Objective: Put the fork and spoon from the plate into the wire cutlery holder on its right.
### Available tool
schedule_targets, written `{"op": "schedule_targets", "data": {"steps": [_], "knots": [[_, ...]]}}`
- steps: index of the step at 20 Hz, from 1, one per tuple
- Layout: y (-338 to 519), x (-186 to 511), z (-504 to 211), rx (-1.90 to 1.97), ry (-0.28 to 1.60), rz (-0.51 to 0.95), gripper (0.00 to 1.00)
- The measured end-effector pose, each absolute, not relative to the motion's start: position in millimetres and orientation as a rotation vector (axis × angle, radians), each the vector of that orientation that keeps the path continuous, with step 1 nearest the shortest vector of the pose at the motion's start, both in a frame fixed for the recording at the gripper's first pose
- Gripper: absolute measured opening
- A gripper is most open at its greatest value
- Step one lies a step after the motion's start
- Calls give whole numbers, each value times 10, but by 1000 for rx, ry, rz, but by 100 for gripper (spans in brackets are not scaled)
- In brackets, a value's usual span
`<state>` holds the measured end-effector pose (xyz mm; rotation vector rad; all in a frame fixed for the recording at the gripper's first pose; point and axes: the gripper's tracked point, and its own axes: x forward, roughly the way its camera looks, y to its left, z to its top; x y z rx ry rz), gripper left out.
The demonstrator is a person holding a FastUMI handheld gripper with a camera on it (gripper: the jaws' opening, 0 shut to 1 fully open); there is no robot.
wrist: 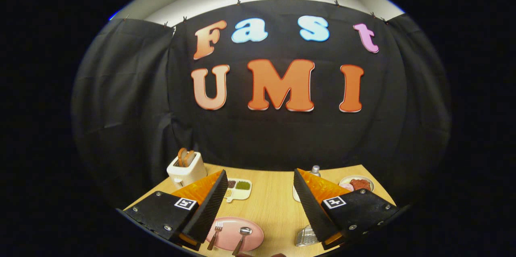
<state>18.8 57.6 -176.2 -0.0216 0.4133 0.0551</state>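
The gripper (260,204) hangs above the worktop (274,208) with its jaws spread wide and nothing between them. Below and between the fingers, close to the left one, sits a pink plate (250,239). On it lie the fork (215,235) and, just to its right, the spoon (242,239), side by side, heads pointing away and brown handles reaching over the plate's near rim. Both heads look like bright metal. To the right of the plate, partly hidden behind the right finger, stands the wire cutlery holder (305,237), a silvery mesh container.

Neither utensil has been lifted, so the job appears to be at its very start: the approach to the first pick. The next move would call for lowering the jaws toward the plate, lining them across one slim handle, and closing on it without nudging its neighbour.

Farther back are a white toaster (186,170) holding bread, a divided tray (238,189), a small bottle (315,170) and a bowl (356,184) of food.
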Motion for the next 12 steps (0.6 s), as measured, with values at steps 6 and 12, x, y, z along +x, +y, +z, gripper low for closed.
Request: {"op": "schedule_targets", "data": {"steps": [6,12], "knots": [[965,-139,-3075,18,780,126,99],[1082,-604,-4007,28,1098,111,96]]}}
